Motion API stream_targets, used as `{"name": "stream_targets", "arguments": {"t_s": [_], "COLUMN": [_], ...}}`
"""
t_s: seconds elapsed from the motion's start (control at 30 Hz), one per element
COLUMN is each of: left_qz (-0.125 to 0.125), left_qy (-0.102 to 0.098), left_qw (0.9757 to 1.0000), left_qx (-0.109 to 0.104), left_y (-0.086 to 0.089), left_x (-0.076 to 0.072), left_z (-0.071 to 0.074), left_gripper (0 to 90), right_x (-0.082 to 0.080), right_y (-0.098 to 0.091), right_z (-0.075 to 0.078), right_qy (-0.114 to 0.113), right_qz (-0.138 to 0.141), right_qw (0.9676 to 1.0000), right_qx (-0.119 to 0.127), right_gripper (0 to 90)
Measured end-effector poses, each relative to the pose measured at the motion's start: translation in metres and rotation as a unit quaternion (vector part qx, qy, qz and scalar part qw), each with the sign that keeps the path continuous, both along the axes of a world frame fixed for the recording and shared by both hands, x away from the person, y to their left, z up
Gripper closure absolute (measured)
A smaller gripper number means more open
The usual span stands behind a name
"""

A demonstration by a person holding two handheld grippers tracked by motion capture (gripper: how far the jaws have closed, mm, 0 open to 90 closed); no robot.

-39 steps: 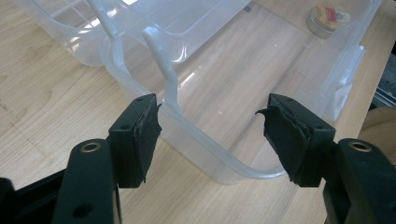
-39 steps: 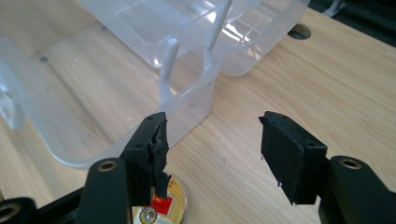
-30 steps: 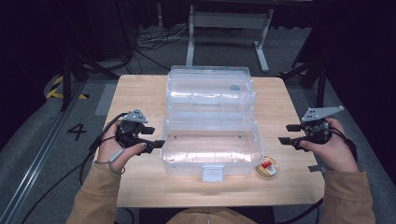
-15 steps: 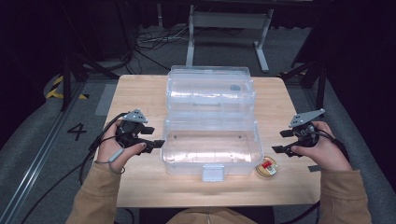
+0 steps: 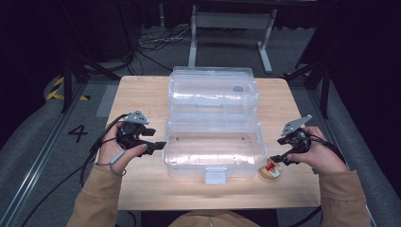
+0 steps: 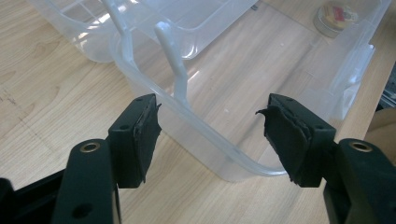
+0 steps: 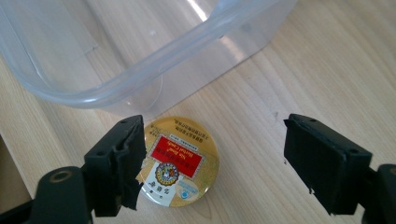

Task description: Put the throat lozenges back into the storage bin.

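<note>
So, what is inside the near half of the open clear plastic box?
The clear box holds nothing: through its bottom and walls the wooden table shows. The small round tin lies outside on the table, by the box's corner. No part is covered.

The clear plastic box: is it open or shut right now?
Open. The clear plastic box has its lid swung back flat on the table, and the left gripper view looks straight into the empty tub.

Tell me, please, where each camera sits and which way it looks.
High view: above the person's side, facing forward and down on the table; forearms, left tool, right tool.
Left gripper view: on the left tool, along its open jaws at the box.
Right gripper view: on the right tool, down at the tin.
Shared: all three show box and tin.
</note>
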State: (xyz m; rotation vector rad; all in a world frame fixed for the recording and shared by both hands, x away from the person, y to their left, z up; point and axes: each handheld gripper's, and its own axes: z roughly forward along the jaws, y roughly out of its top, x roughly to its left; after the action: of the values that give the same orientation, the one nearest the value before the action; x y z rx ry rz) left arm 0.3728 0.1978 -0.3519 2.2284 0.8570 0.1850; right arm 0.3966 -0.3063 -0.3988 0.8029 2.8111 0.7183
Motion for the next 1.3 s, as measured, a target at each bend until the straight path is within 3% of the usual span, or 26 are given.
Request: {"name": "stream_targets", "arguments": {"t_s": [0.17,0.47,0.83,1.3], "left_qz": [0.004,0.006,0.006,0.007], "left_qy": [0.0,0.002,0.003,0.003], "left_qw": [1.0,1.0,1.0,1.0], "left_qx": [-0.002,-0.001,-0.001,0.002], "left_y": [0.001,0.002,0.003,0.003], "left_x": [0.001,0.001,0.002,0.002], "left_z": [-0.001,-0.002,-0.002,-0.003], "left_gripper": [35.9,35.8,35.8,35.7], "right_x": [0.002,0.001,0.0,0.0], "right_y": [0.008,0.018,0.024,0.029], "right_z": [-0.012,-0.024,-0.04,-0.054], "right_qy": [0.018,0.041,0.072,0.087], "right_qz": [0.025,0.049,0.065,0.076], "right_qw": [0.9991,0.9964,0.9925,0.9889], "right_qx": [-0.031,-0.057,-0.074,-0.093], "right_gripper": [21.2,20.1,18.2,17.5]}}
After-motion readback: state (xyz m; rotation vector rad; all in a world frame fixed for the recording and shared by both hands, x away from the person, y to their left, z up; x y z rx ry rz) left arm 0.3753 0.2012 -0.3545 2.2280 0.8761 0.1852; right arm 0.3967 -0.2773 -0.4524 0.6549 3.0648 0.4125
